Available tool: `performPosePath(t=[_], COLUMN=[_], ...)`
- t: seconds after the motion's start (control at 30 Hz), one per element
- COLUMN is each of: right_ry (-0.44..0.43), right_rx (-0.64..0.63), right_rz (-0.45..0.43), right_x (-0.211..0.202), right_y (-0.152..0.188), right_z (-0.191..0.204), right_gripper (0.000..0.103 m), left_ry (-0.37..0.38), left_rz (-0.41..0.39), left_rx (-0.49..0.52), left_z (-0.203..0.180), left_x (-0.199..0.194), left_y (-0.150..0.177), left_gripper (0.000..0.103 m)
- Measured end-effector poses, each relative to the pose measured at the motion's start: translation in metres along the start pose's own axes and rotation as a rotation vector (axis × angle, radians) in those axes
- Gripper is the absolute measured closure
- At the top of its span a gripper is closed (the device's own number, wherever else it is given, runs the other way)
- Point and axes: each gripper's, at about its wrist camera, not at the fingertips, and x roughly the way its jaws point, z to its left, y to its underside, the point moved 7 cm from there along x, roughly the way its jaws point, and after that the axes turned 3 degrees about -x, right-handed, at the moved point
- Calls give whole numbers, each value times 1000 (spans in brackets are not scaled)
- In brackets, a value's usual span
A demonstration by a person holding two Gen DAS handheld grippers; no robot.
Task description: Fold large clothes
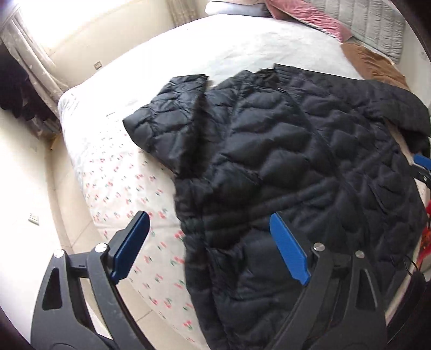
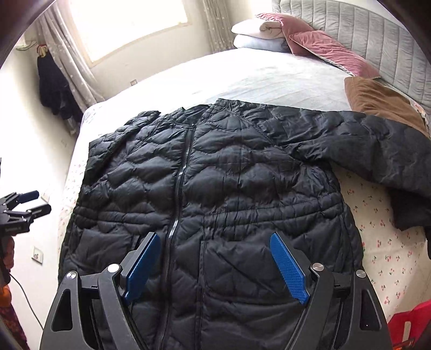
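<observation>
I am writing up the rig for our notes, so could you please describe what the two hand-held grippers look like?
Both match. The left hand-held gripper and the right hand-held gripper each have a matte black frame with cut-out openings, silver round bolt heads at the pivots, and two flat blue fingers with a fine textured face. A thin black cable trails below the left one in the right wrist view.

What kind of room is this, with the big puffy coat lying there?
Most likely a bedroom. The black quilted jacket lies spread on a wide bed with a padded grey headboard, pillows are stacked at its head, and a curtained window stands behind it.
</observation>
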Motion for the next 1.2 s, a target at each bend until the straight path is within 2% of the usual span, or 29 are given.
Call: performPosePath(t=[0.17,0.3,0.37,0.53,0.63,0.67,0.7,0.73,0.77,0.83,0.87,0.93,1.03,1.13,1.17,1.2], right_ry=[-1,7,25,28,28,31,35,39,42,49,53,67,78,71,69,67], right_rx=[13,32,27,56,73,75,78,82,84,81,79,70,54,54,59,63], right_rz=[16,66,104,115,120,126,131,134,136,138,138,135,132,128,126,124], right_x=[31,64,81,96,101,103,105,107,109,112,114,114,114,113,112,112], right_y=[-5,-1,2,6,10,11,13,14,15,15,15,16,18,20,20,21], right_z=[-8,-16,-21,-34,-42,-45,-48,-50,-52,-54,-54,-52,-49,-48,-48,-48], right_gripper=[18,18,18,18,18,18,18,18,18,18,18,18,18,17,17,17], left_ry=[-66,-75,-67,-99,-136,-165,-183,-189,-186,-154,-137,-146,-173,-238,-271,-294], left_rz=[-7,-38,-19,-1,8,21,30,21,-1,-78,-143,-231,-310,-291,-264,-234], left_rx=[-73,-123,-134,-124,-125,-136,-149,-173,-199,-263,-296,-335,-444,-574,-607,-637], left_z=[41,61,57,22,9,12,15,21,26,41,52,74,127,185,205,222], left_x=[36,76,109,180,217,228,234,236,232,208,186,150,103,85,84,86], left_y=[-54,-102,-124,-160,-170,-170,-169,-168,-168,-166,-164,-158,-137,-99,-83,-66], left_gripper=[12,12,12,12,28,41,58,69,89,93,94,94,94,91,81,62])
